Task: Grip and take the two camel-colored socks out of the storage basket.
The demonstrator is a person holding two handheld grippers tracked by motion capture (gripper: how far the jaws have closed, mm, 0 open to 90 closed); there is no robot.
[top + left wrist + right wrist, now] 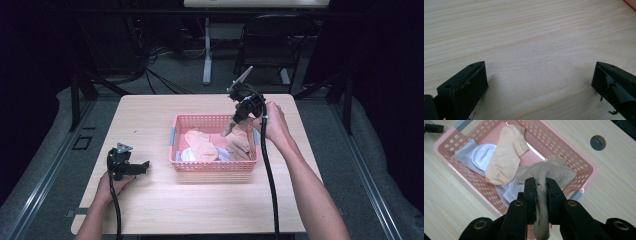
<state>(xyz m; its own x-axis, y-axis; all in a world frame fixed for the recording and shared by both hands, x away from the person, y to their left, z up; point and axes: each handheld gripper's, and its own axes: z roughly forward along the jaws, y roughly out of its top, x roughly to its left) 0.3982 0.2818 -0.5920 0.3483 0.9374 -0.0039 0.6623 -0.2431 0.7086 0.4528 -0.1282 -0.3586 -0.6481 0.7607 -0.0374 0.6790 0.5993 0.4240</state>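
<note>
A pink perforated basket (214, 167) (461, 181) stands in the middle of the wooden table, with several socks in it. My right gripper (236, 119) (541, 186) hangs above the basket's right end, shut on a tan sock (240, 141) (549, 173) that dangles from its jaws into the basket. A peach sock (201, 146) (505, 155) and white socks (482, 155) lie on the basket floor. At the table's left, my left gripper (144, 166) (540, 77) rests low over bare wood, open, nothing between its fingers.
The wooden table (150, 120) has a round cable hole (598, 142) near the basket's far corner. A chair (272, 45) and a desk leg (207, 50) stand beyond the table's far edge. Dark curtains flank both sides.
</note>
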